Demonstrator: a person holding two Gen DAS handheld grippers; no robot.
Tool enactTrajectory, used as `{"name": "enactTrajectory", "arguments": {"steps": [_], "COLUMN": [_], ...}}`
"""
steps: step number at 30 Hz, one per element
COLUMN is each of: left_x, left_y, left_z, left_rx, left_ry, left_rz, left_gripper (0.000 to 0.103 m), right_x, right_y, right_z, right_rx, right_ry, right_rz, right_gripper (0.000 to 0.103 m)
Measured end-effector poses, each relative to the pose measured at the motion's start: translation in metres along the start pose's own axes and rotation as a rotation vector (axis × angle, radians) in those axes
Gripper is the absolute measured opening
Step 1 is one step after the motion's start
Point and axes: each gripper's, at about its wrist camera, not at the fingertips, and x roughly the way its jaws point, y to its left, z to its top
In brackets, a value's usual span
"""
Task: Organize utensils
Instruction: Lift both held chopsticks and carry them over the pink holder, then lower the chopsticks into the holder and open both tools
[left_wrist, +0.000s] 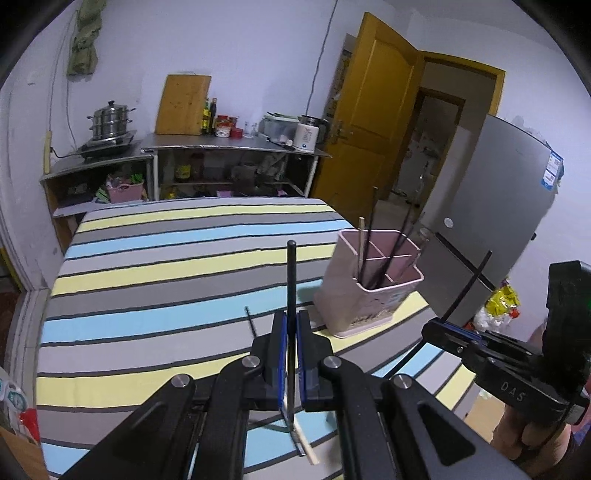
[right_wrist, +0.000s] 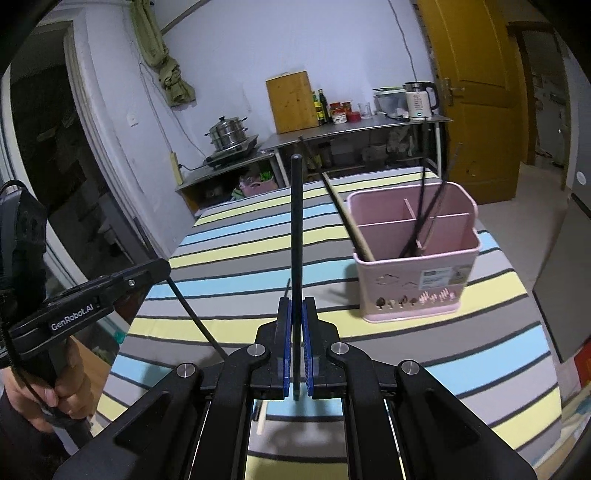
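- two chopsticks are in play, one per tool. in the left wrist view the left tool (left_wrist: 291, 354) is pressed together on a black chopstick (left_wrist: 291, 280) that stands upright out of the blue pads, with its lower end showing below them.
- the pink utensil holder (left_wrist: 369, 284) sits on the striped surface (left_wrist: 166, 266) ahead and to the right, already holding several dark chopsticks and a pale wooden one (left_wrist: 360, 247) in its near compartments.
- risk here: the grip is low on a thin, smooth stick, so it could pivot or slide in the pads on the way over.
- the right tool (left_wrist: 452, 334) shows at the right edge, pinching its own black chopstick (left_wrist: 469, 286) that leans toward the holder; both tools heading there together could clash.
- in the right wrist view the right tool (right_wrist: 297, 350) is clamped on that chopstick (right_wrist: 296, 229), which points straight up.
- the holder (right_wrist: 413, 266) stands ahead to the right, with sticks leaning across its dividers; a new tip could catch on them or on the rim and flick out.
- the holder looks light and sits near the surface's edge, so a sideways push could tip or shove it.
- the left tool (right_wrist: 162, 267) is at the left; its stick (right_wrist: 194, 312) slants down toward the right tool and could snag.
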Motion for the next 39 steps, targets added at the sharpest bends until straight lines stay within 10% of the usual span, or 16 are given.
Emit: {"name": "enactTrajectory", "arguments": {"steps": [27, 39], "left_x": [0.052, 0.090], "left_y": [-0.089, -0.083], "left_z": [0.140, 0.135], "left_rx": [0.064, 0.073], "left_ry": [-0.141, -0.107], "left_rz": [-0.172, -0.162], "left_gripper": [0.004, 0.004], "right_x": [-0.039, -0.001], "right_y": [-0.081, -0.089], "right_z": [0.092, 0.096], "right_rx": [0.119, 0.106], "right_ry": [-0.236, -0.209], "right_rz": [-0.117, -0.136], "right_gripper": [0.006, 0.006]}}
